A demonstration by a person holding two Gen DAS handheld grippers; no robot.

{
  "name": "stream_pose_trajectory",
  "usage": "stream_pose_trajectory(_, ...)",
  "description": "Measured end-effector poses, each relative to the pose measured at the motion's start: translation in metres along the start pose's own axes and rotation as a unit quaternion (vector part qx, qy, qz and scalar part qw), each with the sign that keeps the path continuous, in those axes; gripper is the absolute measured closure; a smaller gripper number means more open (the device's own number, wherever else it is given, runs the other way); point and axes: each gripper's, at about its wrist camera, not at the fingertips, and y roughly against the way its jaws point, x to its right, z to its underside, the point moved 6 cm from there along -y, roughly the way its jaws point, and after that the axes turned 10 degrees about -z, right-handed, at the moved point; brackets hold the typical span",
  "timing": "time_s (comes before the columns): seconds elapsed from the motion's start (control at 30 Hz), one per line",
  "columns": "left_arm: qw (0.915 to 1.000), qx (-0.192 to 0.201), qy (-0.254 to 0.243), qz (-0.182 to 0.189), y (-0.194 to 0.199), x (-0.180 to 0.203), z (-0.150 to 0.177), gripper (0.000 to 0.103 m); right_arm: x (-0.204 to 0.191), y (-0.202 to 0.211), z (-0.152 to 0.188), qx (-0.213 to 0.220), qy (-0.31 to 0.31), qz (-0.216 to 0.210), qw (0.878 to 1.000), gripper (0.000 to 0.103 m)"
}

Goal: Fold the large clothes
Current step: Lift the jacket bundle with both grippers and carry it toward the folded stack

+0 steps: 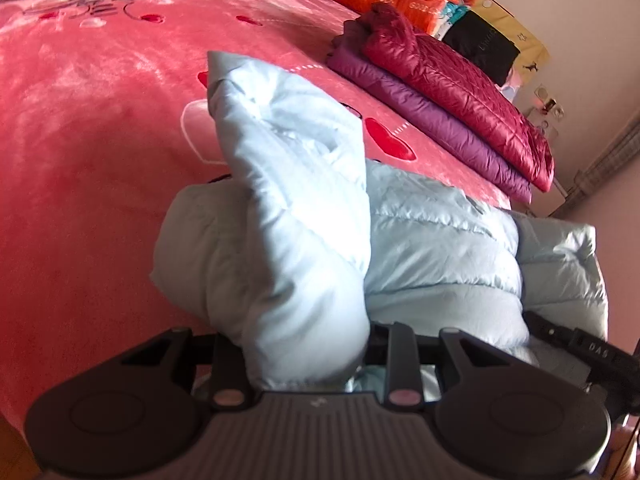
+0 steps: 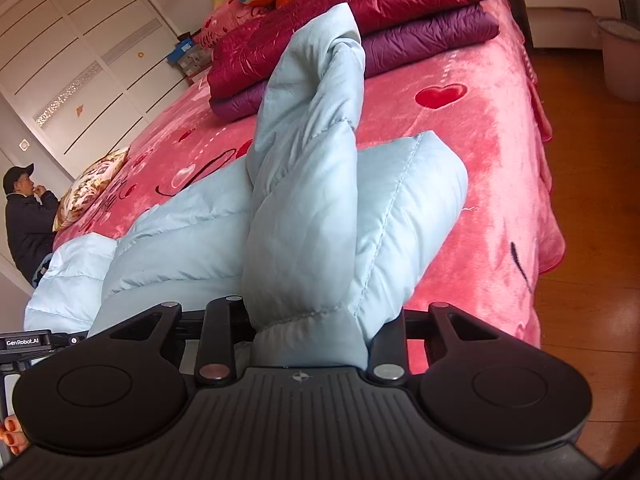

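Pale blue puffer jacket (image 1: 420,240) lies on the pink bed (image 1: 100,160), centre to lower right in the left view. Judged light, soft and slippery – it will spring back, so grab at cuffs or seams, not mid-panel. Left tool (image 1: 308,364) is clamped on 1 bunched sleeve end, raised toward the camera. Right tool (image 2: 308,340) grips a stitched cuff the same way – both point low along the bed.

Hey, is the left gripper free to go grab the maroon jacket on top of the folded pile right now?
Probably not yet. The left tongs are shut on the light blue jacket, so they would have to let go first. The maroon jacket lies uncovered beyond it.
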Motion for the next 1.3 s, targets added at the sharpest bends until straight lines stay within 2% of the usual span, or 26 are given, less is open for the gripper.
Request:
stream_pose_trajectory(0.23,0.9977,0.03,-0.056,-0.024,0.024,0.025,0.003,0.082,-0.01,0.007,-0.014,0.035,0.045,0.031,0.998,0.065)
stream_pose_trajectory(0.47,0.9917,0.071,-0.105,-0.021,0.054,0.055,-0.002,0.085,-0.014,0.02,-0.036,0.085,0.072,0.05,0.993,0.067)
stream_pose_trajectory(0.83,0.9768,0.137,-0.165,-0.004,0.113,0.096,-0.024,0.086,-0.028,0.042,-0.079,0.15,0.129,0.082,0.977,0.067)
stream_pose_trajectory(1.1,0.9616,0.185,-0.203,0.004,0.151,0.128,-0.051,0.086,-0.029,0.052,-0.118,0.194,0.142,0.082,0.967,0.067)
stream_pose_trajectory(1.3,0.9512,0.224,-0.211,0.017,0.175,0.148,-0.078,0.086,-0.035,0.06,-0.158,0.231,0.156,0.083,0.957,0.068)
